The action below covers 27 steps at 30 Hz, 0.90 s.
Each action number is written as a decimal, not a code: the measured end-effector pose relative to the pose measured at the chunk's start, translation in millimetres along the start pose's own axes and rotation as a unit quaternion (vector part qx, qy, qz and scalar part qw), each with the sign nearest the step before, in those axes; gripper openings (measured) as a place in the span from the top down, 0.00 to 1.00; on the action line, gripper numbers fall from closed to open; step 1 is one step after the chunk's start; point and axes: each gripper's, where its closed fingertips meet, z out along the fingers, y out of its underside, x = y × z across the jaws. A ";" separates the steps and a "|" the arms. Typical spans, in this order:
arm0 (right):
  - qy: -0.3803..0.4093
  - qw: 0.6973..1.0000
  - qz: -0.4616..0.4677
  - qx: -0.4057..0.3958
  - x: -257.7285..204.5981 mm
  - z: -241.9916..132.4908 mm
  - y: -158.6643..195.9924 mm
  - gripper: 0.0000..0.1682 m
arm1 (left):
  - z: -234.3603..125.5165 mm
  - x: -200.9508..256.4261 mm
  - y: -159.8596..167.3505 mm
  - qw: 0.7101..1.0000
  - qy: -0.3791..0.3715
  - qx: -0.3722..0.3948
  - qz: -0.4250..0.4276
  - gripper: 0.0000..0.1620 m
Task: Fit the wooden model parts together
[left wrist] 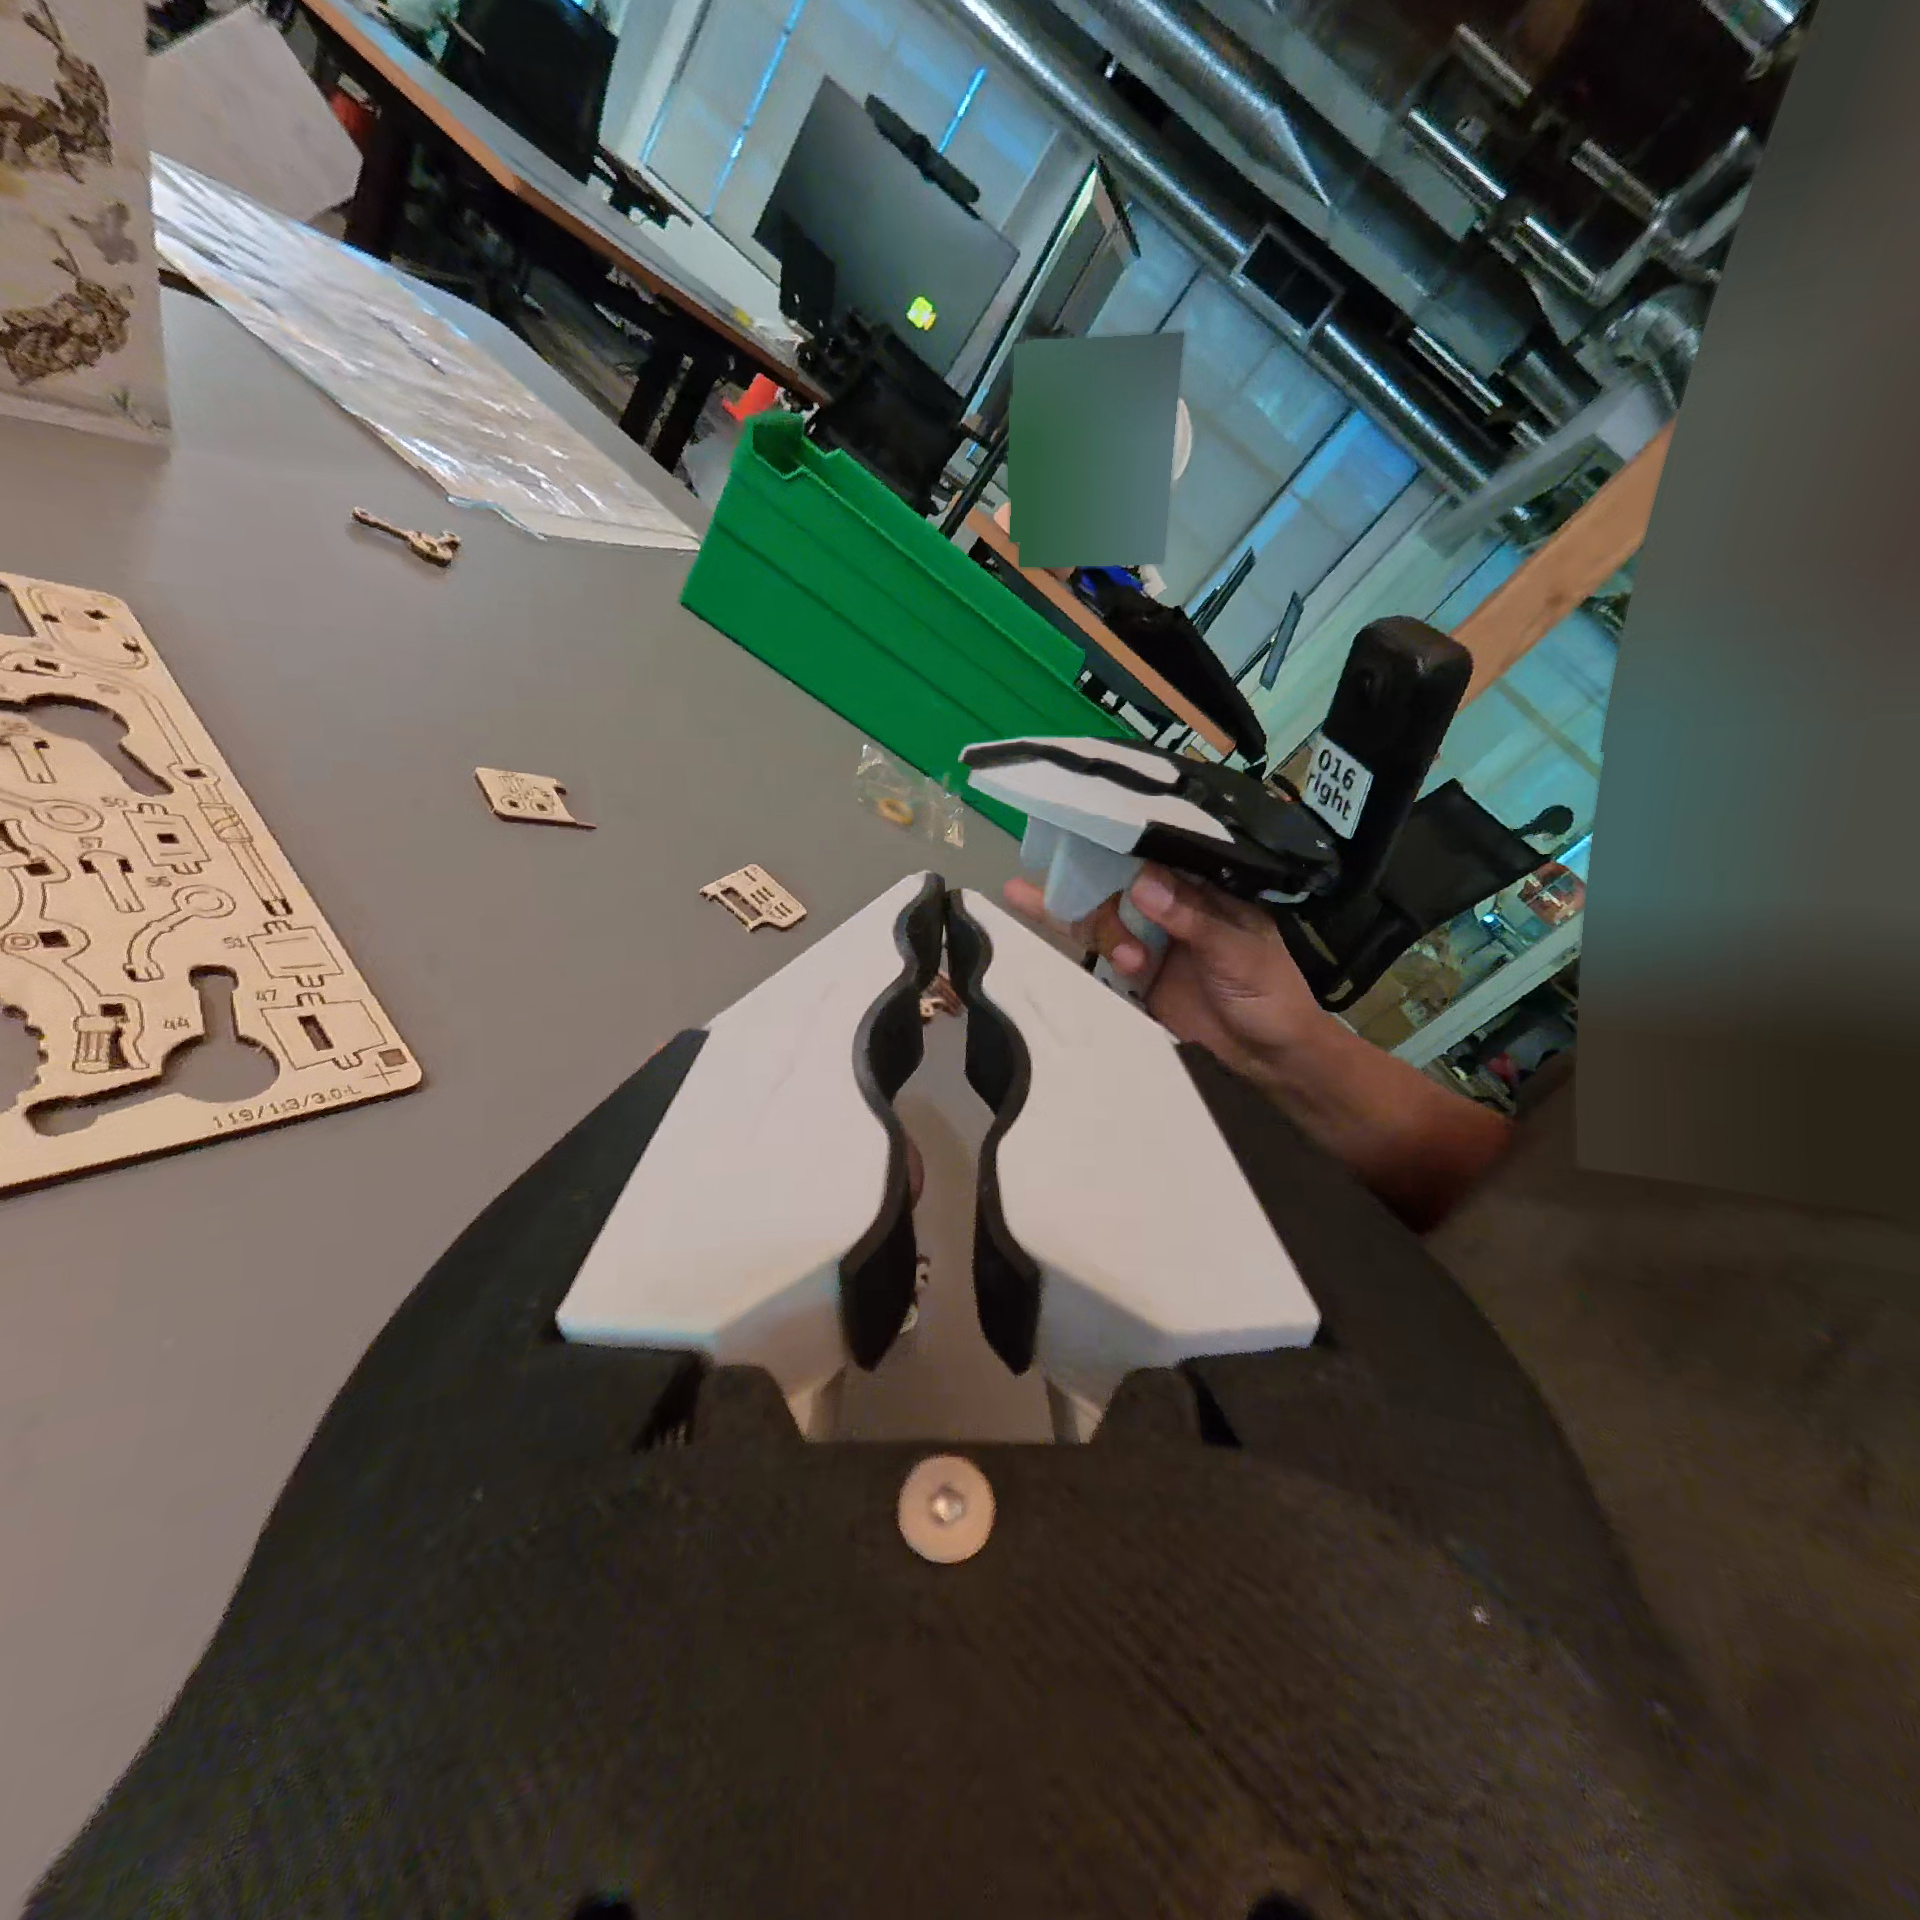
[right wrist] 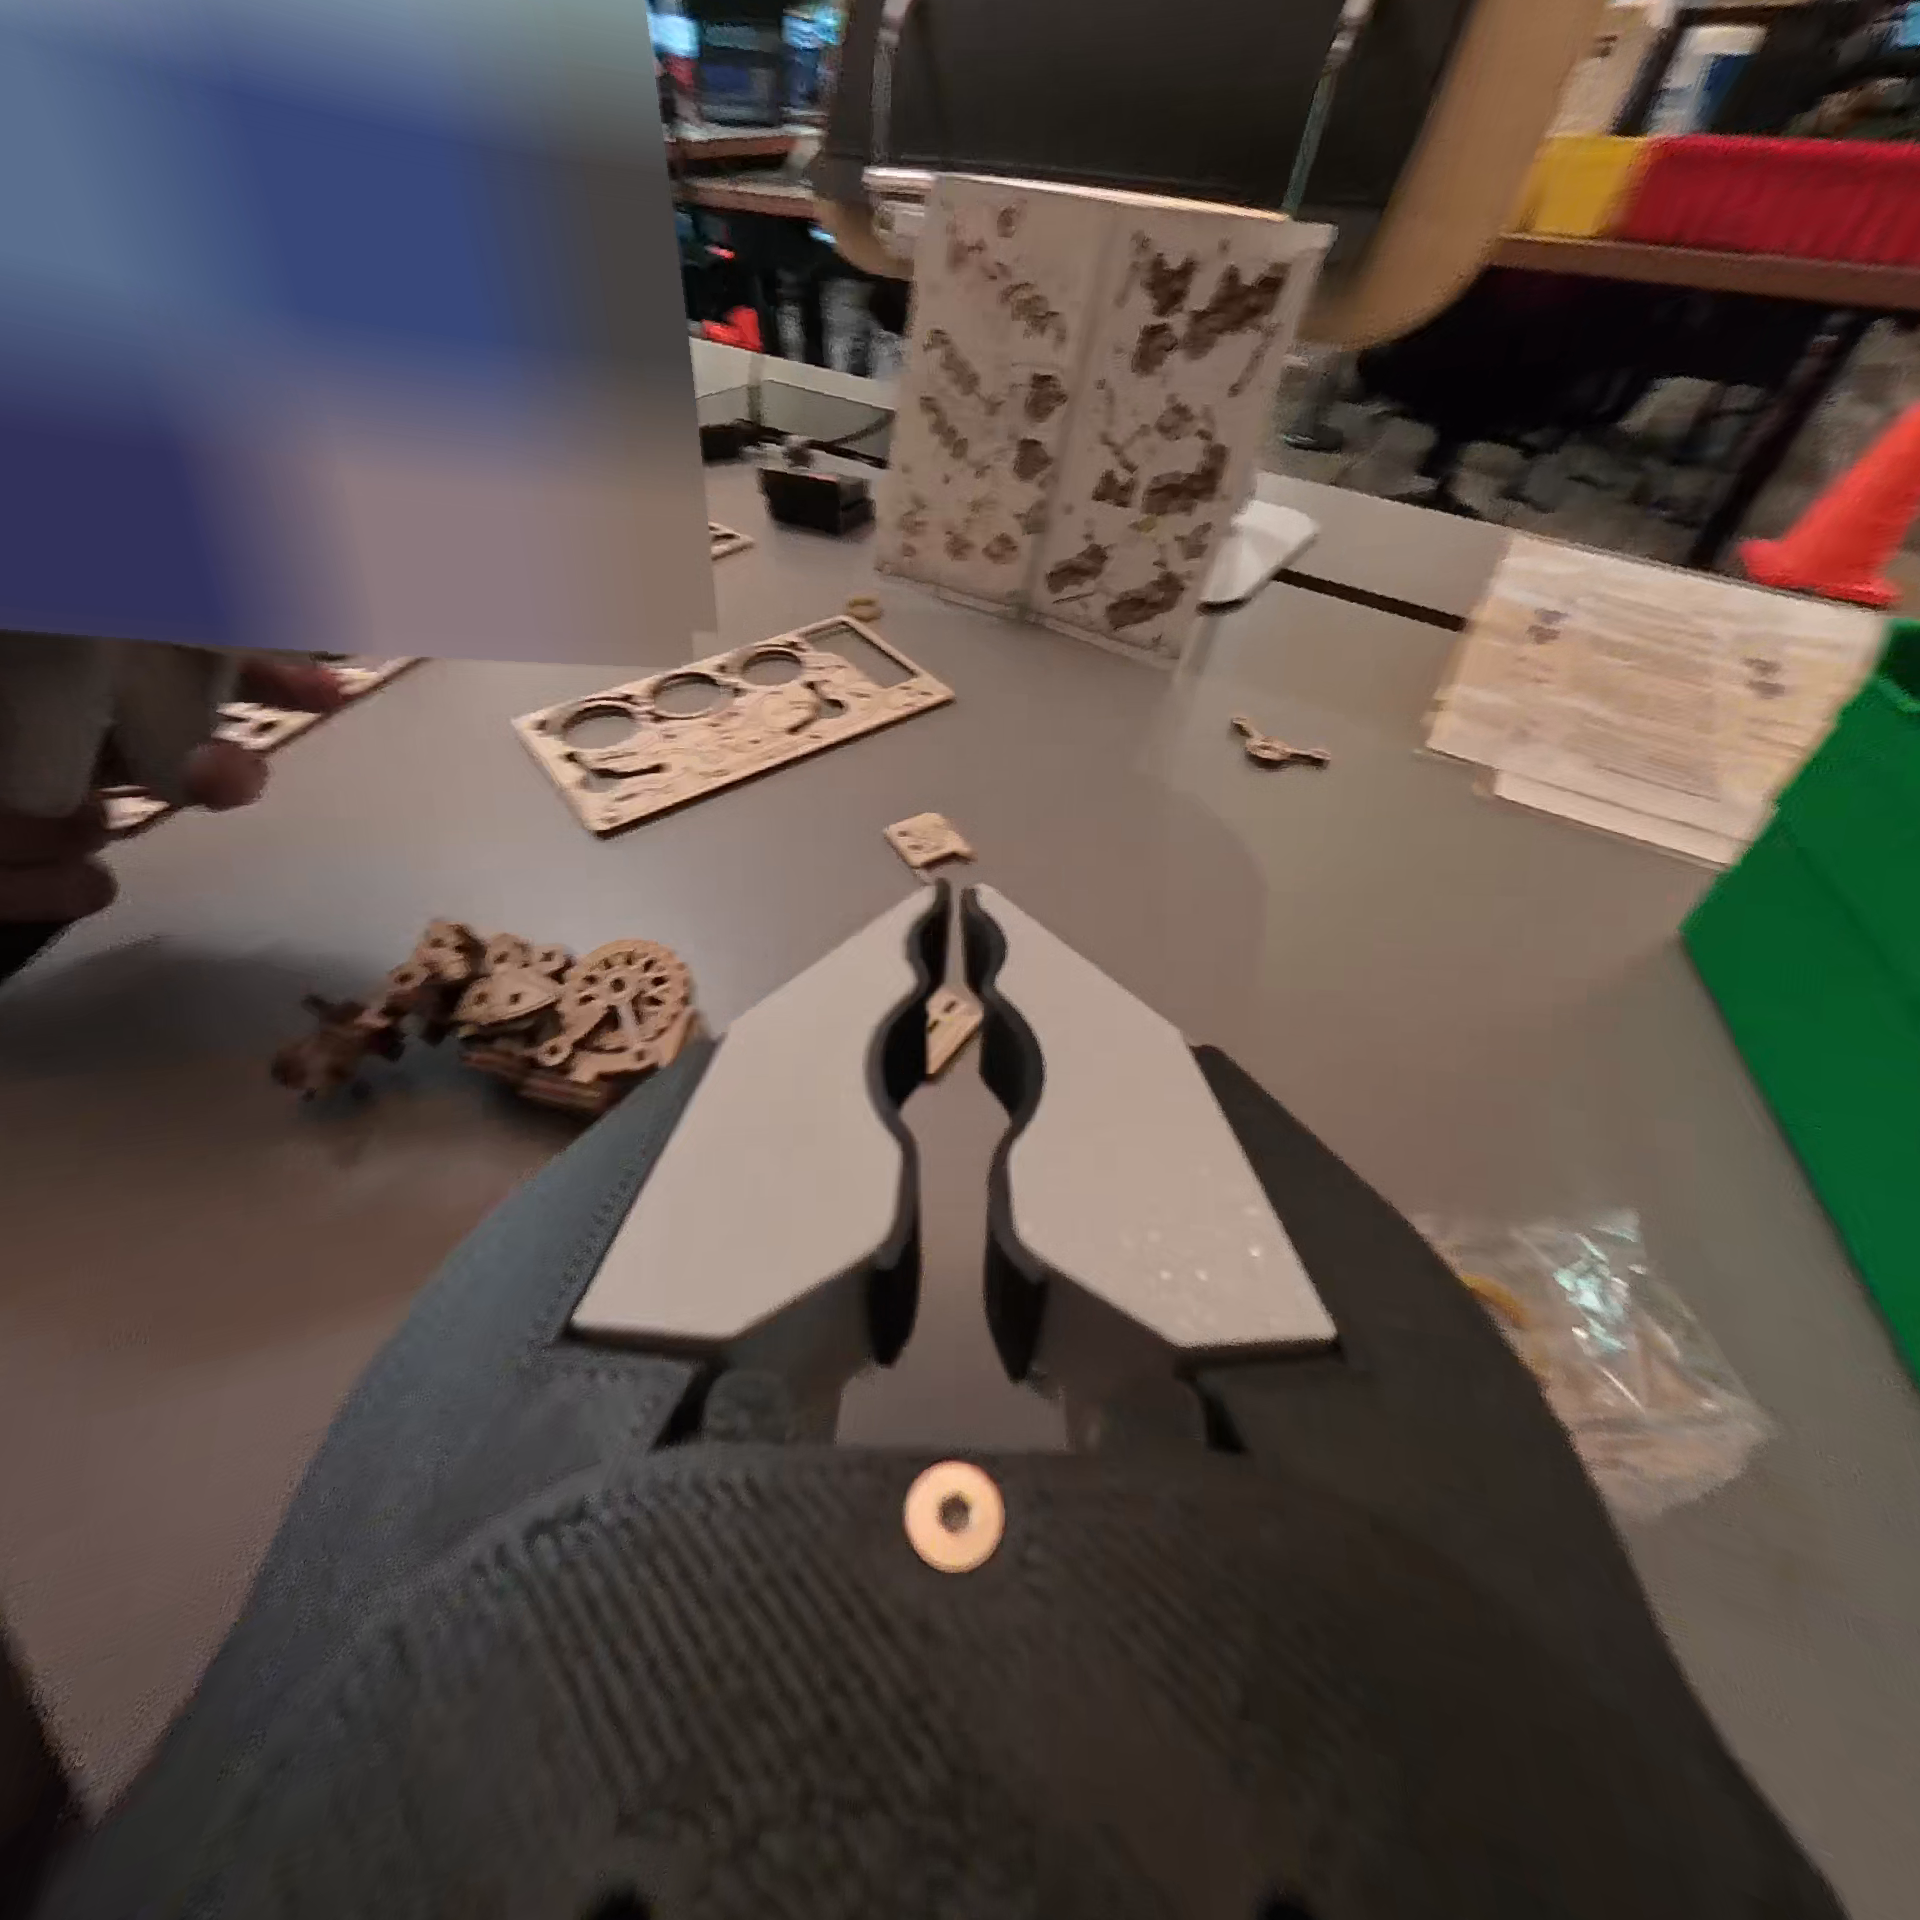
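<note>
Tool [right wrist: 956, 896] near green bin [right wrist: 1829, 997]

We see the wooden parts sheet [left wrist: 156, 883] cut off by the left edge in the left wrist view. A small wooden piece [right wrist: 951, 1029] shows only partly between the right claw's [right wrist: 956, 896] fingers; whether it's gripped, we can't tell. The plastic bag [right wrist: 1590, 1340] is blurred.

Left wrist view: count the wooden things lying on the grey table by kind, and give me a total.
Punched-out wooden sheet: 1
Small flat rectangular pieces: 2
Long key-like piece: 1
Total: 4
Not counted: a brownish bit glimpsed behind the left gripper, too hidden to identify.
</note>
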 end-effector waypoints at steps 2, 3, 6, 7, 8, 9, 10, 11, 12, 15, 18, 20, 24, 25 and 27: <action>0.052 0.998 -0.013 -0.024 9.2 7.3 5.0 1.00 | -2.2 -0.8 -3.0 1.000 -0.006 0.015 0.015 1.00; 0.078 0.996 -0.018 -0.043 11.9 11.4 10.0 1.00 | -3.6 -0.7 -5.9 0.999 -0.008 0.029 0.015 1.00; 0.136 0.988 -0.034 -0.061 11.8 17.5 16.1 1.00 | -4.3 -0.5 -7.0 0.999 -0.011 0.032 0.008 1.00; 0.154 0.986 -0.046 -0.053 12.9 16.4 12.8 1.00 | -4.2 -1.8 -6.5 0.999 -0.016 0.030 0.012 1.00; 0.168 0.983 -0.058 -0.036 14.8 14.1 6.8 1.00 | -4.3 -2.9 -6.3 0.999 -0.021 0.031 0.015 1.00; 0.182 0.981 -0.063 -0.016 17.7 10.9 0.2 1.00 | -4.4 -4.0 -6.3 0.999 -0.025 0.032 0.015 1.00; 0.189 0.980 -0.057 0.001 20.0 7.8 -4.4 1.00 | -4.2 -5.0 -6.2 0.999 -0.028 0.033 0.013 1.00; 0.178 0.983 -0.043 0.005 19.1 6.3 -4.7 1.00 | -3.9 -5.8 -6.0 0.999 -0.030 0.033 0.011 1.00; 0.158 0.987 -0.017 -0.003 17.6 5.5 -0.9 1.00 | -3.2 -7.9 -5.3 0.999 -0.035 0.032 0.007 1.00; 0.084 0.993 0.076 -0.037 11.5 2.4 14.1 1.00 | -2.0 -17.4 -4.5 0.998 -0.062 0.034 -0.002 1.00; 0.032 0.995 0.084 -0.043 6.2 -4.4 20.4 1.00 | -2.6 -24.4 -5.1 0.996 -0.086 0.037 0.006 1.00; 0.010 0.997 0.066 -0.049 1.0 -8.4 21.8 1.00 | -2.2 -26.8 -4.4 0.995 -0.094 0.033 0.013 1.00; -0.013 0.998 0.042 -0.041 -6.2 -13.1 18.6 1.00 | -1.6 -28.1 -4.4 0.995 -0.094 0.033 -0.002 1.00; -0.013 0.998 0.033 -0.042 -6.8 -13.1 19.6 1.00 | -1.6 -27.6 -4.1 0.995 -0.090 0.033 -0.011 1.00; -0.020 0.999 0.020 -0.038 -9.6 -13.0 19.4 1.00 | -1.0 -25.8 -3.8 0.996 -0.078 0.033 -0.026 1.00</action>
